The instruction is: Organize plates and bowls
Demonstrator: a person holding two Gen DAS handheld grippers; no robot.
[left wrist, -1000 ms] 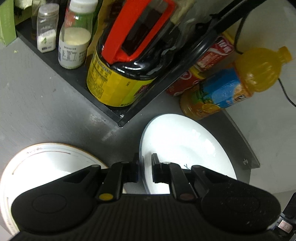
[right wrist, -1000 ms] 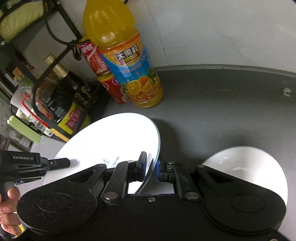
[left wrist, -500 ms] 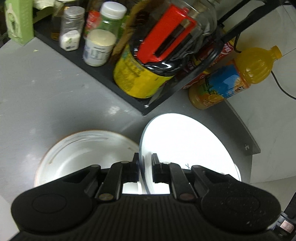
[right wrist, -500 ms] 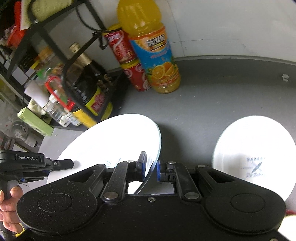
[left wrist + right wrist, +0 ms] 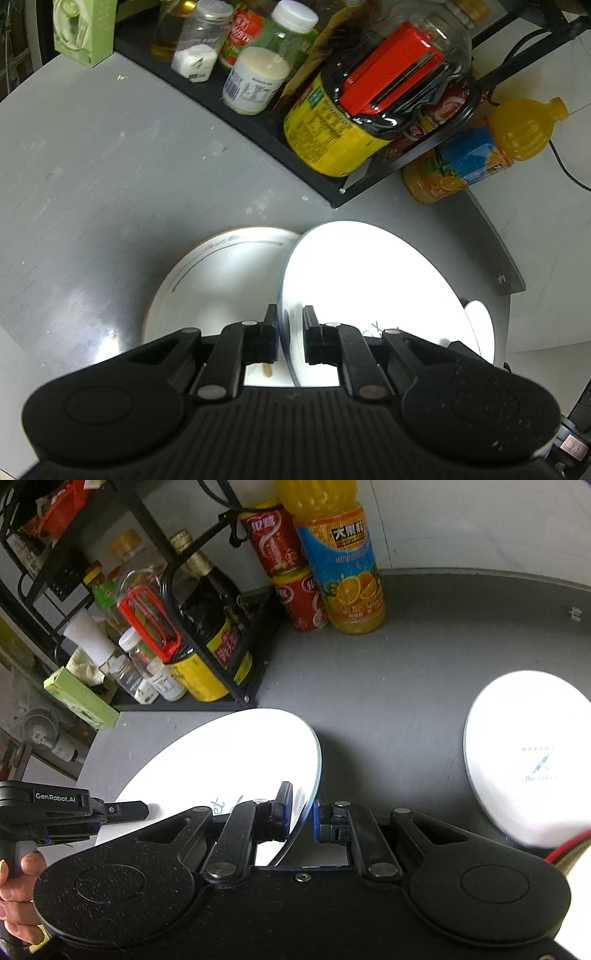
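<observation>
Both grippers hold one white plate (image 5: 369, 288) by opposite rims, lifted and tilted above the grey table. My left gripper (image 5: 289, 336) is shut on its near rim. My right gripper (image 5: 301, 812) is shut on the other rim of the same plate (image 5: 221, 760); the left gripper (image 5: 122, 810) shows at its far side. A gold-rimmed white plate (image 5: 221, 280) lies on the table under and left of the held plate. Another white plate with printed lettering (image 5: 528, 764) lies on the table at the right.
A black wire rack (image 5: 258, 122) holds a soy sauce jug (image 5: 354, 122), jars and bottles. An orange juice bottle (image 5: 343, 565) and stacked red cans (image 5: 291, 572) stand by the wall. A green box (image 5: 81, 29) sits at the far left. The table edge (image 5: 506, 266) is at the right.
Both grippers have carried the held plate up and towards the gold-rimmed plate, which now lies partly under it. The lettered plate has slid to the right in the right wrist view.
</observation>
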